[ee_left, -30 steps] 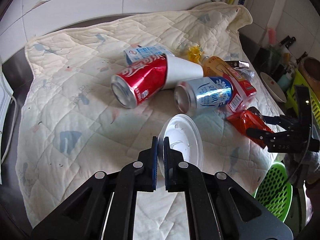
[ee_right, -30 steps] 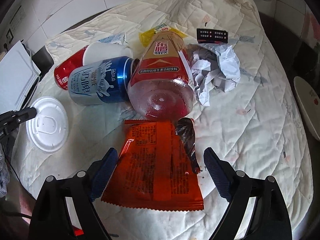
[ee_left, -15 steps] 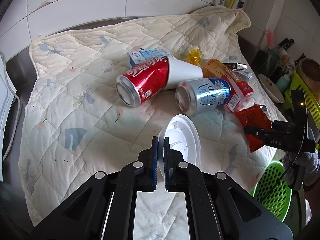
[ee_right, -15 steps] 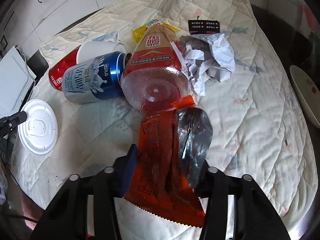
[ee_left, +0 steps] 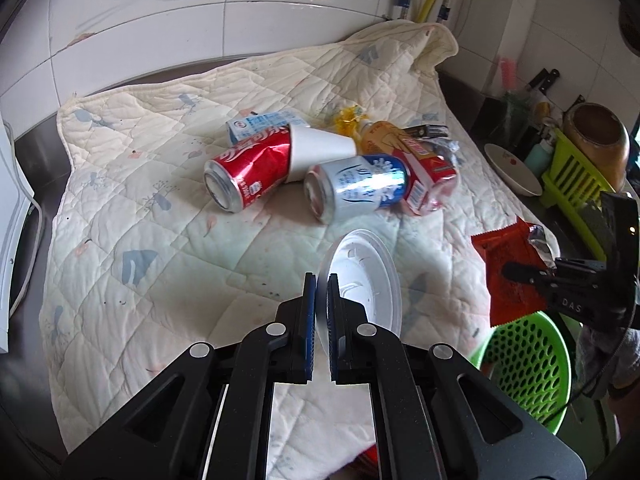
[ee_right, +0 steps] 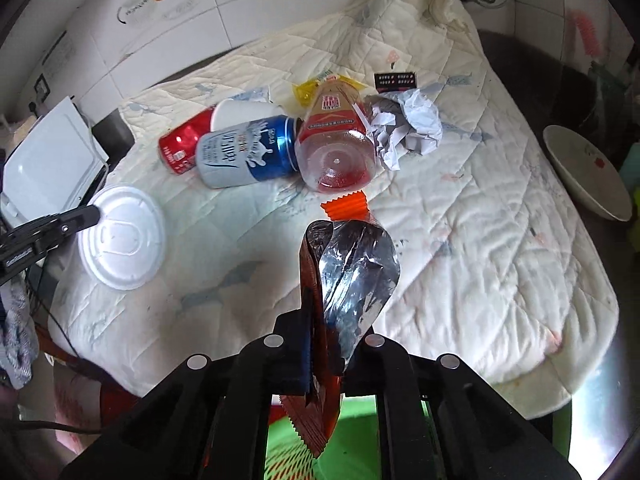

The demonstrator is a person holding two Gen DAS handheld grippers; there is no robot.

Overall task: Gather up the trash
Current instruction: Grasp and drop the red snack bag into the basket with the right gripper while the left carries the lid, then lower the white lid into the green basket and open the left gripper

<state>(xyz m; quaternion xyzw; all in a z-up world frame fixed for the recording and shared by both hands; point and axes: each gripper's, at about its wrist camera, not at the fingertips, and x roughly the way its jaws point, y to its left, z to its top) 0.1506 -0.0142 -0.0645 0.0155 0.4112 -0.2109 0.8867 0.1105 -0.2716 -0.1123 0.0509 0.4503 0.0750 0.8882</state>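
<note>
My left gripper [ee_left: 321, 292] is shut on the rim of a white plastic lid [ee_left: 366, 276] and holds it over the quilt's front edge; the lid also shows in the right wrist view [ee_right: 124, 236]. My right gripper [ee_right: 326, 320] is shut on a red snack wrapper [ee_right: 352, 264] with a silver inside, lifted above a green perforated basket [ee_left: 528, 360]. The wrapper also shows in the left wrist view [ee_left: 510, 268]. On the quilt [ee_left: 160, 208] lie a red cola can [ee_left: 248, 174], a white paper cup [ee_left: 320, 152], a blue-and-white can [ee_left: 360, 190] and a plastic bottle [ee_right: 336, 136].
Crumpled paper [ee_right: 408, 124], a yellow wrapper [ee_right: 308, 90], a small carton [ee_left: 256, 124] and a black packet [ee_right: 396, 80] lie behind the cans. A white bowl [ee_right: 588, 172] and a green rack [ee_left: 572, 176] stand to the right. A white appliance [ee_right: 48, 160] stands left.
My right gripper closed on the red wrapper and lifted it off the quilt, back over the green basket. My left gripper kept its hold on the lid and drew back slightly.
</note>
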